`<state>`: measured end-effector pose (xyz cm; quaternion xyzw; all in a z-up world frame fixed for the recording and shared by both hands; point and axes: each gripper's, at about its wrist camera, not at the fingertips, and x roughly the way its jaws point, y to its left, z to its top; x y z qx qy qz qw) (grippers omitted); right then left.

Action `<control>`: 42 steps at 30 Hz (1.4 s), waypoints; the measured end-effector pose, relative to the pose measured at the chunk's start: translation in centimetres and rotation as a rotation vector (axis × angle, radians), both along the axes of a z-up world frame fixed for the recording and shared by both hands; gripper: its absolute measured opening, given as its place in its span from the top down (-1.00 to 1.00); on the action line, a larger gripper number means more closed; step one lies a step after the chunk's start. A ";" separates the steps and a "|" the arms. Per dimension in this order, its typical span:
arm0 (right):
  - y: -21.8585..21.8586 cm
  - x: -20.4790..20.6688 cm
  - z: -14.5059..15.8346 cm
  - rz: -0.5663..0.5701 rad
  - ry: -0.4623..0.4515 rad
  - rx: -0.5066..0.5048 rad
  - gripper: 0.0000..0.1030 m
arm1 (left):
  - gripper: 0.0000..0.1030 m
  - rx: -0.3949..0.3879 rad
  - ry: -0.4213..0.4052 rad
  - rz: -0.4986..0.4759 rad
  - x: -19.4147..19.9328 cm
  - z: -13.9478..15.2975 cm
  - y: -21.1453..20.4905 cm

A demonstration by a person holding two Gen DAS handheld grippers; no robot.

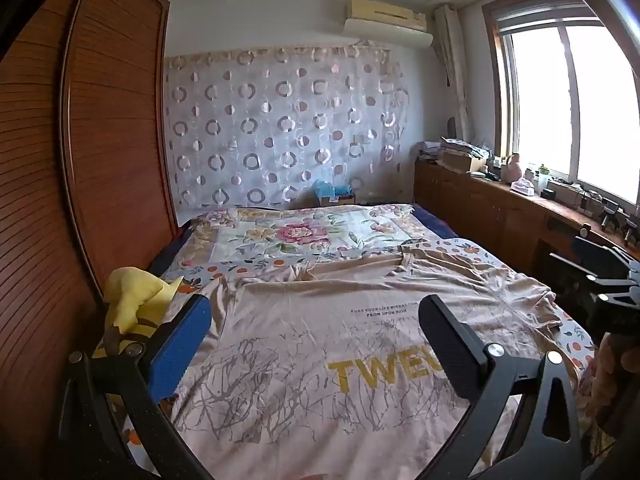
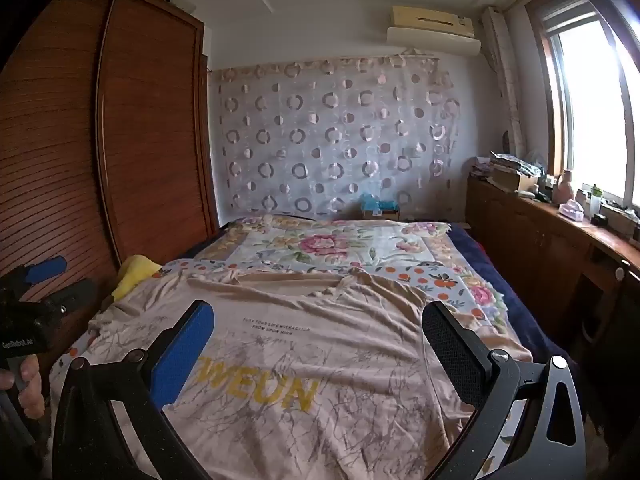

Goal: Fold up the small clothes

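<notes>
A beige T-shirt [image 1: 320, 340] with yellow lettering and a grey branch print lies spread flat on the bed, collar toward the far wall; it also fills the right wrist view [image 2: 304, 344]. My left gripper [image 1: 314, 314] hovers above the shirt's chest, jaws wide open with nothing between them. My right gripper [image 2: 318, 318] hangs over the shirt's middle, likewise open and empty. The right gripper's body [image 1: 612, 280] shows at the right edge of the left wrist view. The left gripper [image 2: 44, 280] appears at the left edge of the right wrist view, with a hand [image 2: 28, 384] on its handle.
A bed with a floral cover [image 1: 300, 236] carries the shirt. A yellow plush toy [image 1: 136, 300] sits at the bed's left edge beside a tall wooden wardrobe [image 1: 80, 160]. A wooden counter [image 1: 520, 208] with clutter runs under the window on the right.
</notes>
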<state>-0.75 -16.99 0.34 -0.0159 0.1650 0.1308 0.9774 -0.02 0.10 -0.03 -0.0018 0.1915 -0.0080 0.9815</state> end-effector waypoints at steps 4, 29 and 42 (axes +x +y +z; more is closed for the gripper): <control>-0.2 -0.2 0.1 0.002 0.006 -0.001 -1.00 | -1.00 0.005 -0.007 0.003 0.0 0.0 0.2; 0.3 0.0 -0.3 0.000 0.017 0.009 -1.00 | -1.00 0.014 -0.019 0.006 -0.3 1.1 0.7; 0.2 0.0 -0.4 -0.001 0.020 0.009 -1.00 | -1.00 0.014 -0.019 0.013 -0.6 1.3 1.0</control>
